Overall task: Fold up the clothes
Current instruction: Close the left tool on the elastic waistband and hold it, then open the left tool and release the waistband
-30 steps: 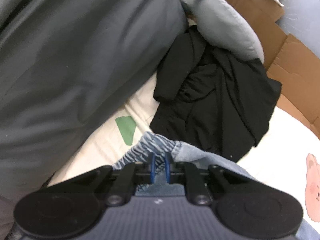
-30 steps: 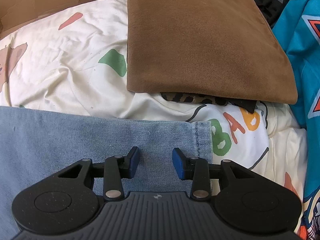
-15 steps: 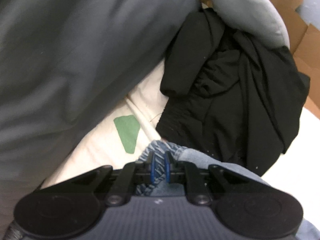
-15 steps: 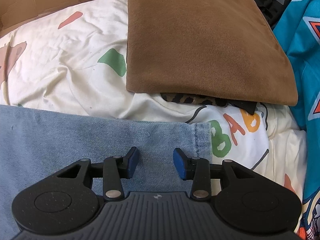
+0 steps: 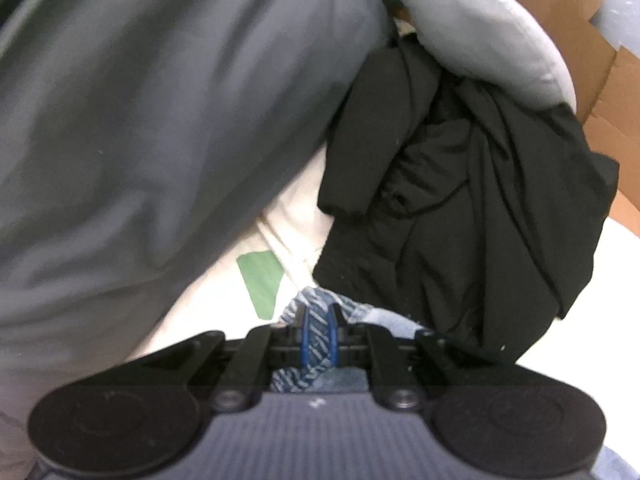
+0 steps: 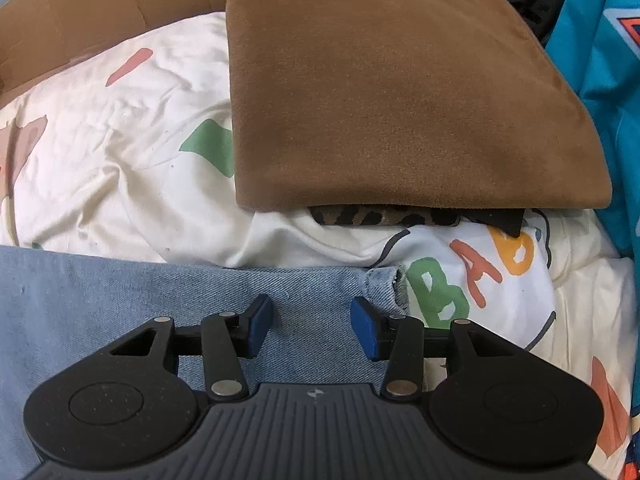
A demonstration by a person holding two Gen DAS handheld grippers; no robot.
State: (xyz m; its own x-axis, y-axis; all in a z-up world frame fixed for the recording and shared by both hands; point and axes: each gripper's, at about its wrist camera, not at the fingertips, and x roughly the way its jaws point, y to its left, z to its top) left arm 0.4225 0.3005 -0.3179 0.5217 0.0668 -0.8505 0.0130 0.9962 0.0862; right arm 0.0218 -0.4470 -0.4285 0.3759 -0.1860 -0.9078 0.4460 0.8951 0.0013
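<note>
Left gripper [image 5: 318,334] is clenching a bunched corner of the denim garment [image 5: 316,312]. Right gripper [image 6: 312,330] is opening its 2 jaws, pads hovering clear above the denim's hemmed end [image 6: 384,284]. The denim is stretching leftward across the printed sheet [image 6: 120,152]; folded brown cloth [image 6: 392,92] is lying beyond.

Only readable text: big printed letters "BAB" on cream cotton bedsheet w/ coloured cartoon prints [image 6: 460,280], right wrist view, approx 3 o'clock from centre. Green B, orange-red A, yellow B partly cut off under edge of folded brown suede-like cloth [image 6: 400,100]. Word possibly longer, rest hidden. Small cross/compass-type mark on ribbed black gripper body at 6 o'clock, no letters legible. Left wrist view: nothing readable, pic blurred.
</note>
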